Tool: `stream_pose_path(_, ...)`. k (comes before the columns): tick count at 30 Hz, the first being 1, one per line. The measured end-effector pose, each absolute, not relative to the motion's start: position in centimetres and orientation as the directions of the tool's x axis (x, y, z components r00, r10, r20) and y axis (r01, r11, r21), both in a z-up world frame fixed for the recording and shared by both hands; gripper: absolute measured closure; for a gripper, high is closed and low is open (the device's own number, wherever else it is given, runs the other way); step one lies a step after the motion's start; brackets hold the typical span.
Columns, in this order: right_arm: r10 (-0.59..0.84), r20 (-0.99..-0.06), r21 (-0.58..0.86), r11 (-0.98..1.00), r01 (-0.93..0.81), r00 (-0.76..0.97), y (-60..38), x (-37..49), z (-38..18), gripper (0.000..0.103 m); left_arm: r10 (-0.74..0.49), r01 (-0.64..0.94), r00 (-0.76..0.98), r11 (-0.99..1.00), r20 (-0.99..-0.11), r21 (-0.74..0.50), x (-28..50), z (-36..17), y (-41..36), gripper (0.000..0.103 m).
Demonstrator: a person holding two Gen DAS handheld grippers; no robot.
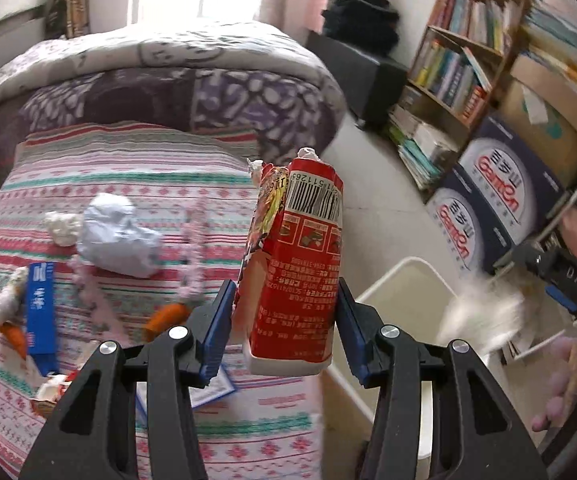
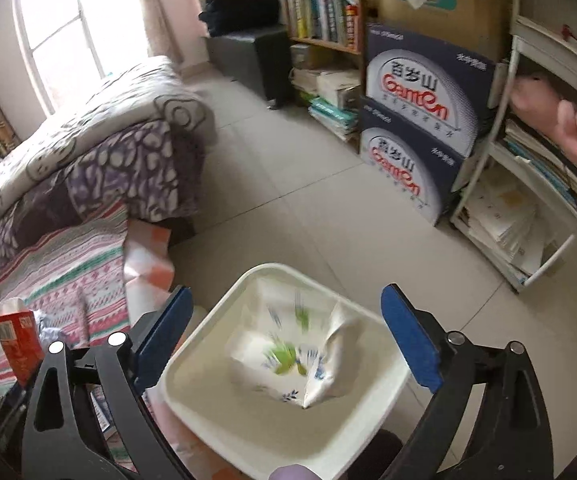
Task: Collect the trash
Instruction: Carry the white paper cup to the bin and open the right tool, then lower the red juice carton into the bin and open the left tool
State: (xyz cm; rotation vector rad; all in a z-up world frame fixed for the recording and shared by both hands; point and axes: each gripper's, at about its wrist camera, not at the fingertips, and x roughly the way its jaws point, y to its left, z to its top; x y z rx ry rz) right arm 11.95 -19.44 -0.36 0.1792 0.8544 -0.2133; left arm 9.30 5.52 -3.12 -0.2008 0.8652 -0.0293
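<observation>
Trash sits in three places on my feeds: on the bed, in the bin, and in my left hand-held gripper. Biggest in view is the bed [image 1: 128, 184], covered by a striped patterned sheet with a purple-and-white quilt [image 1: 192, 92] bunched behind it. Beside the bed on the tiled floor [image 2: 288, 184] stands the white square bin [image 2: 224, 412], with stacked dark blue water cartons [image 2: 420, 120] and a wooden bookshelf [image 1: 460, 52] of books against the far wall.

Inside the bin lies a crumpled white wrapper with blue and green print [image 2: 308, 356], blurred in the right wrist view. My right hand-held gripper [image 2: 288, 344] hangs over the bin with its blue pads spread wide and nothing between them; no pad touches the wrapper.

My left hand-held gripper [image 1: 284, 328] holds a red carton [image 1: 296, 264] upright between its blue pads, barcode near the top, its torn top end open. It is above the edge of the bed, near the bin.

On the sheet lie a crumpled ball of pale paper [image 1: 116, 236], a slim blue box [image 1: 40, 312], a small white crumpled wad [image 1: 62, 226] just beside the paper ball, and two orange carrot-shaped pieces [image 1: 166, 316], too small for me to identify further.
</observation>
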Motion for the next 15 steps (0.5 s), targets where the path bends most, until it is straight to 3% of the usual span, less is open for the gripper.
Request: stream_pose_path(15, -0.178, -0.738, 0.091, 0.929, 0.358, 0.651, -24.9, 11.3, 0.5, 0.007, -0.199, 0.083, 0.604, 0.979, -0.771, -0.188, 10.4, -5.2, -2.6, 0.052)
